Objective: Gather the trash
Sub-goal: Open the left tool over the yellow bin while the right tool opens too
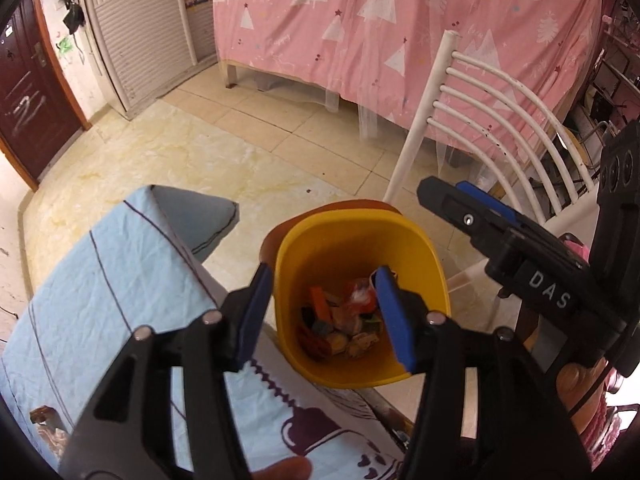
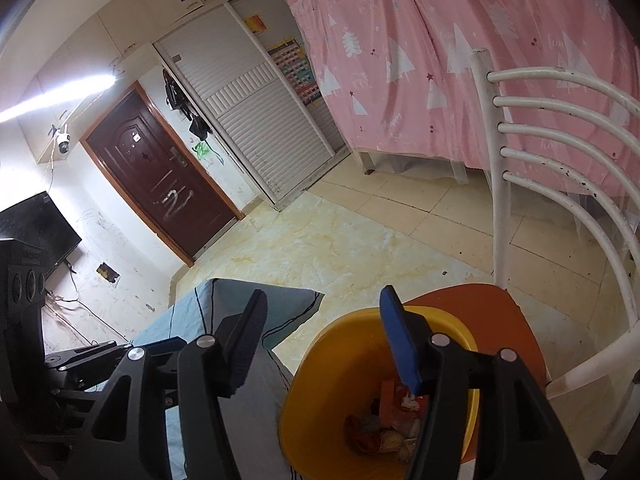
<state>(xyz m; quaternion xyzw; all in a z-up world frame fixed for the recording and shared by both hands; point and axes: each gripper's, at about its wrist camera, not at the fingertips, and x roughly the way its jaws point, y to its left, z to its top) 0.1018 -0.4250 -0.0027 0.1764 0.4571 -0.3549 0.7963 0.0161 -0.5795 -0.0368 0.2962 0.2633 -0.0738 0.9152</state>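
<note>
A yellow bin (image 1: 308, 236) stands beside the table, its bottom covered with several wrappers and scraps (image 1: 344, 324). My left gripper (image 1: 324, 308) hangs right over the bin's mouth, open, with nothing between its blue pads. The right gripper (image 1: 472, 204) enters that view from the right, above the bin's far rim. In the right wrist view the right gripper (image 2: 324, 344) stands open and empty over the near-left rim of the yellow bin (image 2: 340, 328), with the trash (image 2: 392, 424) visible below. Part of the left gripper's body (image 2: 80, 364) shows at the left.
A table with a light blue cloth (image 1: 108, 264) lies left of the bin. The bin sits on the orange seat (image 2: 480, 300) of a white metal chair (image 1: 480, 92). A bed draped in pink fabric (image 1: 380, 20) is behind, with tiled floor (image 1: 180, 152), a wardrobe and a dark door beyond.
</note>
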